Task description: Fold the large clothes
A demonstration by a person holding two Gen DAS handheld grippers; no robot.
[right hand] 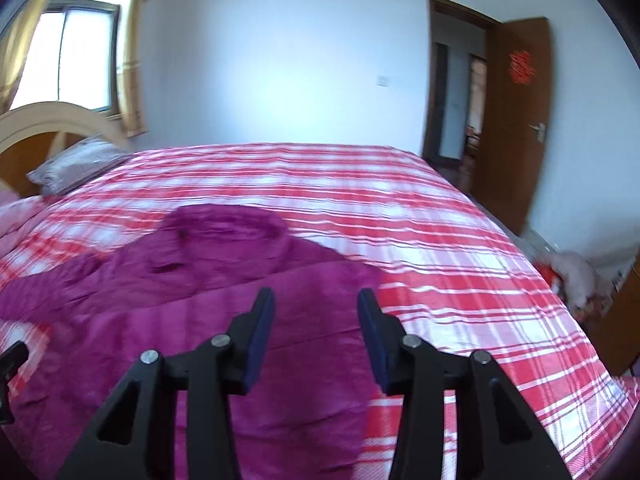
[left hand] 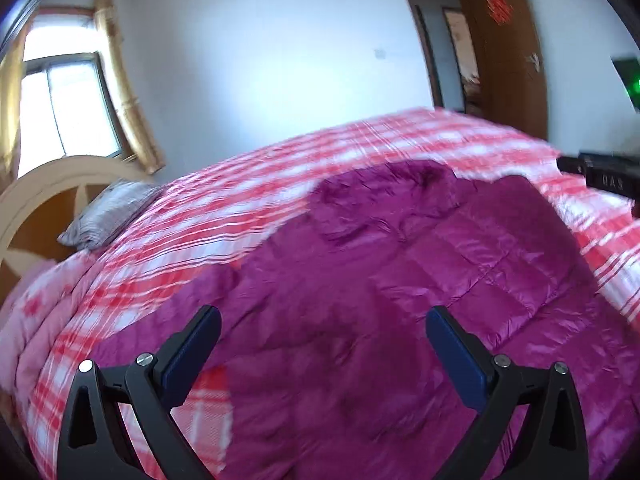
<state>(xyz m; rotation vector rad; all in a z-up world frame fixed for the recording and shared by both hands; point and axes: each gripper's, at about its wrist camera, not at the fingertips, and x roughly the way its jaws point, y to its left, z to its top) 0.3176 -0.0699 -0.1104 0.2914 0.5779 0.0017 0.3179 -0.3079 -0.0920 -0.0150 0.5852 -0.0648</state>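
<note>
a big purple puffy jacket (left hand: 400, 280) lies spread out flat on the bed (left hand: 248, 200). its hood end points toward the far side of the bed, and its shiny quilted body comes toward the near edge. one sleeve stretches out sideways over the cover.

the left gripper (left hand: 322, 344) hangs above the near part of the jacket. its two black fingers with blue pads stand wide apart, and nothing is between them. it holds nothing.

the right gripper (right hand: 316, 328) hangs over the jacket's right edge, where the purple meets the cover. its fingers are apart too, though less wide, and nothing is between them. in the left view a bit of it pokes in at the right side.

under the jacket is a red and white checked cover. a grey pillow (left hand: 108, 216) sits at the head of the bed, next to a rounded wooden headboard (left hand: 44, 184).

behind that is a window (right hand: 76, 52) with yellow curtains (left hand: 124, 92). the wall is white. a brown door (right hand: 516, 120) stands open, with a red paper shape stuck on it.
</note>
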